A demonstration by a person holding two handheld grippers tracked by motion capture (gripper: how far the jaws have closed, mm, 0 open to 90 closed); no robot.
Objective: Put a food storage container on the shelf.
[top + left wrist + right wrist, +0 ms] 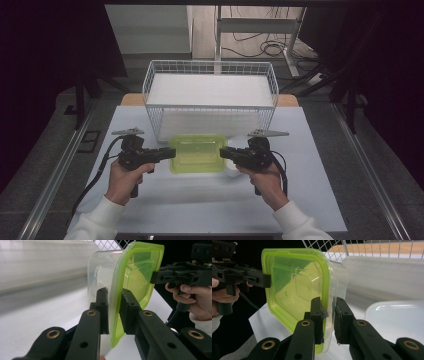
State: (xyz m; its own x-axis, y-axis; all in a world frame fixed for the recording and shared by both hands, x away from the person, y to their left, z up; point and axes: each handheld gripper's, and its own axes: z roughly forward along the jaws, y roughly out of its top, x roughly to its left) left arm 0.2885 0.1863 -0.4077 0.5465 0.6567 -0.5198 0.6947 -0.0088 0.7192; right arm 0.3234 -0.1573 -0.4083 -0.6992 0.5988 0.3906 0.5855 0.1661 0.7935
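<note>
We hold the clear plastic container with the lime-green lid (197, 153) between our 2 grippers, just in front of the white wire basket (210, 89), which stands at the far side of the white table (310, 200). The left gripper (172, 152) has its jaws drawn narrow and clamped on the lid's rim at the container's left edge; in the left gripper view the black pads (102, 307) sit either side of that green rim. The right gripper (221, 152) grips the opposite edge the same way, its jaws pinching lid rim and clear wall together.

We judge the container to be lifted off the table, carried toward the basket.

The main risk we see is the grip itself: each side holds only a thin lip of flexible plastic. If our 2 hands drift apart, or 1 rises faster than the other, the lid could peel off the tub or the rim could slip free. The basket's front wall is tall, so a low carry would knock the container against the wire. A white tub (397, 320) sits near the right gripper and could be bumped.
</note>
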